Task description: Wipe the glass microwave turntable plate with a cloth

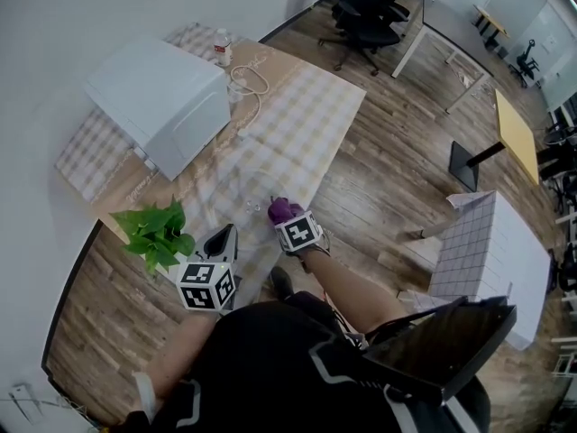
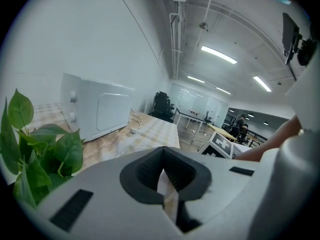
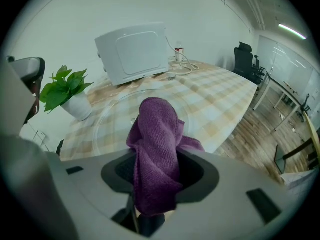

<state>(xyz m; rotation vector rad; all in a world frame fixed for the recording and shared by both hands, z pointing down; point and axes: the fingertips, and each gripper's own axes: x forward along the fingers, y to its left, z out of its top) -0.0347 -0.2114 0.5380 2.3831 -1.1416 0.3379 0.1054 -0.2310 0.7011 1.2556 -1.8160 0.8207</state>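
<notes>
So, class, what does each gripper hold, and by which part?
Right gripper clamps the purple cloth by its bunched lower end. Left gripper appears to pinch the glass plate at its near rim.

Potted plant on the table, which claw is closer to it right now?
Left. The left claw sits just beside the potted plant. The right claw, gripping the purple cloth, is farther off, on the left claw's other side.
</notes>
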